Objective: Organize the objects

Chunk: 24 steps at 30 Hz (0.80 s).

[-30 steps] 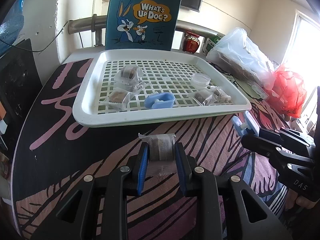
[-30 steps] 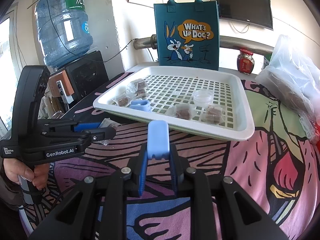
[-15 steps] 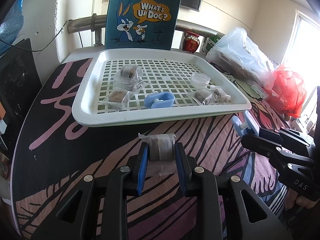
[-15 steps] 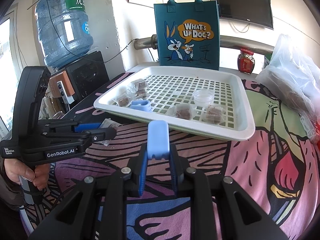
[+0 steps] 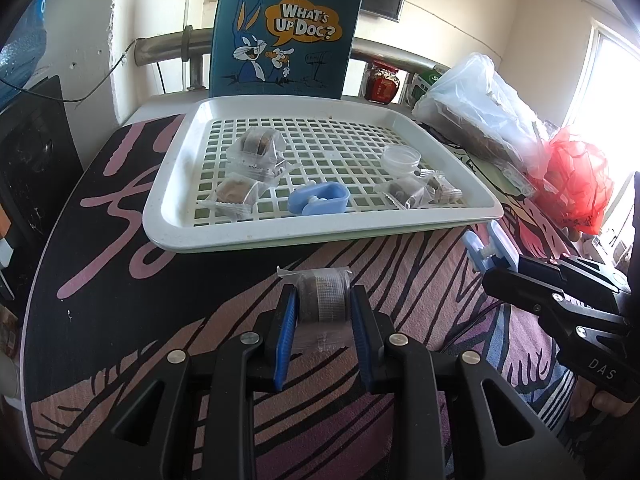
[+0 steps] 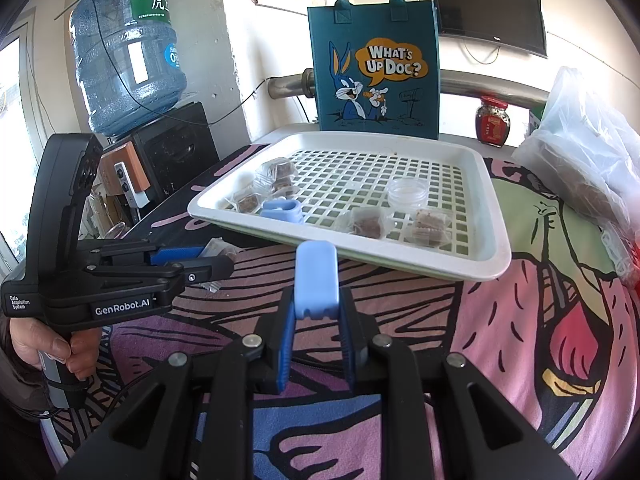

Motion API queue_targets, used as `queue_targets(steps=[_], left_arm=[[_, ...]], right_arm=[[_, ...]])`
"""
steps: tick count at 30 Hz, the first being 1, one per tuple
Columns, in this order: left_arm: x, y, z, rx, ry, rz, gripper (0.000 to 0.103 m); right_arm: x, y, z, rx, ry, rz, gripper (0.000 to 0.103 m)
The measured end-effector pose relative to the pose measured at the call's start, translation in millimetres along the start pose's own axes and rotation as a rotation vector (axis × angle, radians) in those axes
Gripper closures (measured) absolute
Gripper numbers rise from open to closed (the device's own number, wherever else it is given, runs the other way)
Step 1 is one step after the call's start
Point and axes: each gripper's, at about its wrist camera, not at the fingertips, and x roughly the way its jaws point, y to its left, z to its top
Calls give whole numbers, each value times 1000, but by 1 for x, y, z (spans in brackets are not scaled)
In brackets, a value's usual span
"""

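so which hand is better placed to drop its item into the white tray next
Probably the left. The left gripper holds a wrapped snack right in front of the white tray rim, centred. The right gripper holds a blue clip near the tray's corner.

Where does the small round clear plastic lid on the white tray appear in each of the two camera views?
Left wrist view: the small round clear plastic lid lies on the right part of the white grid tray, behind two wrapped snacks.
Right wrist view: the lid lies right of the picture's centre, on the tray.
Shared landmark: the teal cartoon rabbit bag behind the tray.
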Motion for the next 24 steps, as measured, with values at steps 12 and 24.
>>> queue_targets(steps=[12,24], left_arm=[[0,0,0,0,0,0,77],[0,0,0,0,1,0,77]], right_arm=[[0,2,-1,-1,0,3,83],[0,2,-1,-1,1,5,83]])
